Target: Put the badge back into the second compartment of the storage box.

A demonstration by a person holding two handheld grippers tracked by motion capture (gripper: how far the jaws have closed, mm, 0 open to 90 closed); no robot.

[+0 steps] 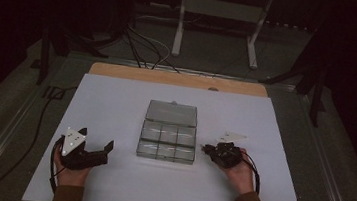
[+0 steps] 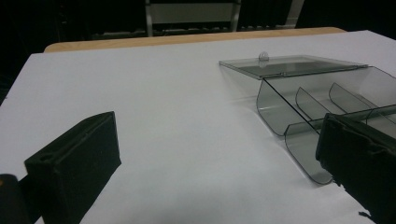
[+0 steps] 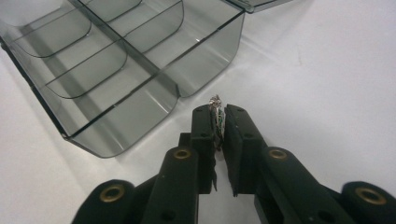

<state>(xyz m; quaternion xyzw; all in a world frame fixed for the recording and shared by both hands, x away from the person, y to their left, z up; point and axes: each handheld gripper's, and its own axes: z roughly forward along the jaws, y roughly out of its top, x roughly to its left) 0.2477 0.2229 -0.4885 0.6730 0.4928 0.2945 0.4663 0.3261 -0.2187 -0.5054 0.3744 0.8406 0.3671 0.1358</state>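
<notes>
Tangled wire scrap (image 3: 216,116) is light and flimsy; my right tongs (image 3: 217,112) pinch it, left tongs (image 2: 210,154) gape empty.

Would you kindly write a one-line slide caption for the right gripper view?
Right hand-held gripper shut on a small wire bundle, beside an open clear divided box on a white table.
</notes>
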